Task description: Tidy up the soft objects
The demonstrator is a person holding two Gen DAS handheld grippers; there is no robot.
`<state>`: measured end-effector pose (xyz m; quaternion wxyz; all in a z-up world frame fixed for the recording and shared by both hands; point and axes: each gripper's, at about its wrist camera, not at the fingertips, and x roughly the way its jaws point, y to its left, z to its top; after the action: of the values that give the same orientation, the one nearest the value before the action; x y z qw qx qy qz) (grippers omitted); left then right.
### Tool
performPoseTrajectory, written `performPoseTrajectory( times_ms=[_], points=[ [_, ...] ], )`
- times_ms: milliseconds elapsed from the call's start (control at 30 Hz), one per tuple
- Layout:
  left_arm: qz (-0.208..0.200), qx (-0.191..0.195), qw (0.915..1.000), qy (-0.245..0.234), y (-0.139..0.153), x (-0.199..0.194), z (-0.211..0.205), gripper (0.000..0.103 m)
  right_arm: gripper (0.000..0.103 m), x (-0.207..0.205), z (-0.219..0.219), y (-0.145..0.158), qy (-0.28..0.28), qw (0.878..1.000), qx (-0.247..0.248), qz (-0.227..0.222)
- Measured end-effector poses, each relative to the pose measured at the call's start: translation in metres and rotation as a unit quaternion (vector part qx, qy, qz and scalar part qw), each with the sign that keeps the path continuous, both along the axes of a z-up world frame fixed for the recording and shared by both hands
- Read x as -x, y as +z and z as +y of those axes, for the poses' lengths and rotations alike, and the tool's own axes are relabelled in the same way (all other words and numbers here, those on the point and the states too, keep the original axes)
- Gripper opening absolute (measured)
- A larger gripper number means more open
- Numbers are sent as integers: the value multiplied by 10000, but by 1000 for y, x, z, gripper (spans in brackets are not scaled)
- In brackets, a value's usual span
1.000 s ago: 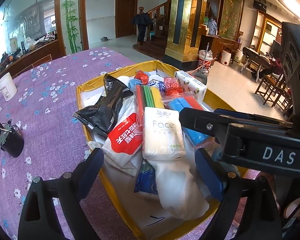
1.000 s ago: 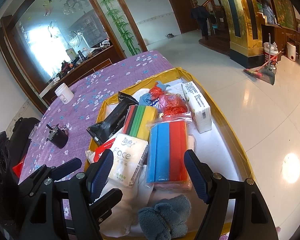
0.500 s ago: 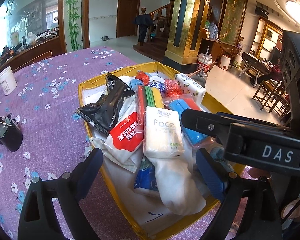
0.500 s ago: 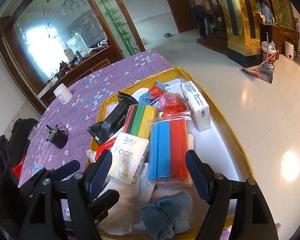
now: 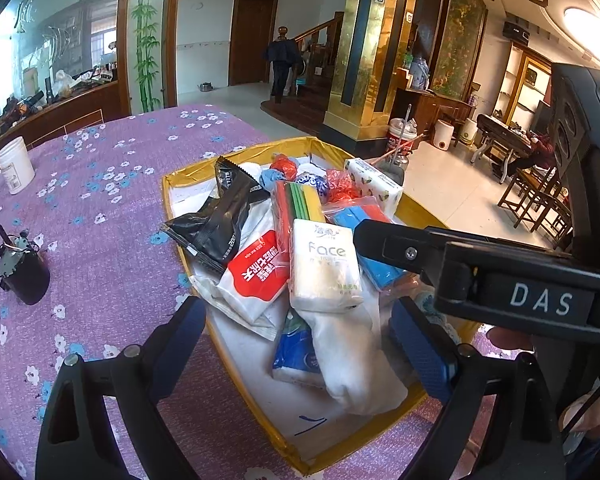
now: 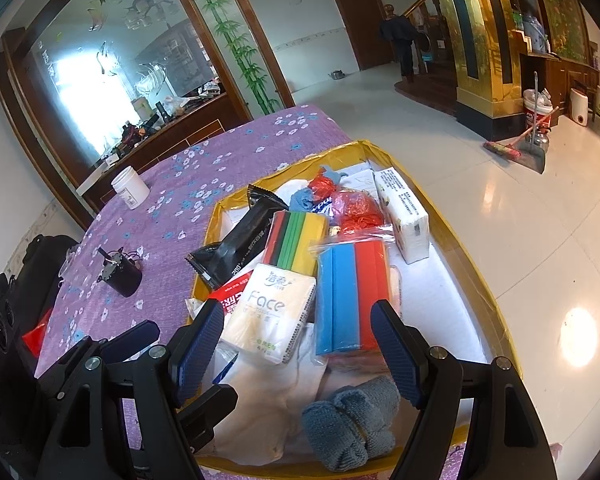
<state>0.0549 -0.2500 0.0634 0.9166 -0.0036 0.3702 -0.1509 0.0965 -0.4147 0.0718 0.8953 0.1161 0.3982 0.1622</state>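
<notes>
The soft things lie heaped in a yellow-rimmed tray (image 6: pixel 466 240) on the purple flowered surface (image 5: pixel 100 208): a "Face" tissue pack (image 6: pixel 270 314) on top, a blue-and-red sponge pack (image 6: pixel 350 296) touching it, a grey-blue cloth (image 6: pixel 352 424) at the near edge. The right claw (image 6: pixel 300 354) hovers wide apart over them, gripping nothing. The left claw (image 5: pixel 300 344) is likewise spread and empty.

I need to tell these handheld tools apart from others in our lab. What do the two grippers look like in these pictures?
Both are black plastic frames with silver screws. The left gripper and the right gripper each carry two fingers faced with dark blue, cross-hatched pads. In the left wrist view the right gripper's black body bears white letters "DAS". No cables or sleeves are clearly visible.
</notes>
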Motion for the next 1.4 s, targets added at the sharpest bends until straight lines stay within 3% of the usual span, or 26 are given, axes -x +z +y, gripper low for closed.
performPoseTrajectory(
  times_ms=[500, 767, 900, 1200, 1400],
  points=[
    [-28, 43, 10000, -51, 0, 11, 13, 94, 80, 3, 2, 6, -168, 9998, 11, -49],
    [-427, 90, 9990, -4, 11, 25, 25, 98, 80, 3, 6, 6, -182, 9998, 33, -48],
    [-676, 66, 9976, 116, 17, 33, 34, 102, 80, 3, 9, 4, -152, 9999, 25, -29],
    [-627, -51, 9970, 449, 11, 36, 57, 102, 80, 8, 16, -7, -109, 9999, 7, -36],
    [-715, -312, 9934, 840, 9, 39, 68, 102, 80, 27, 10, -6, -338, 9986, 60, -410]
  ],
)
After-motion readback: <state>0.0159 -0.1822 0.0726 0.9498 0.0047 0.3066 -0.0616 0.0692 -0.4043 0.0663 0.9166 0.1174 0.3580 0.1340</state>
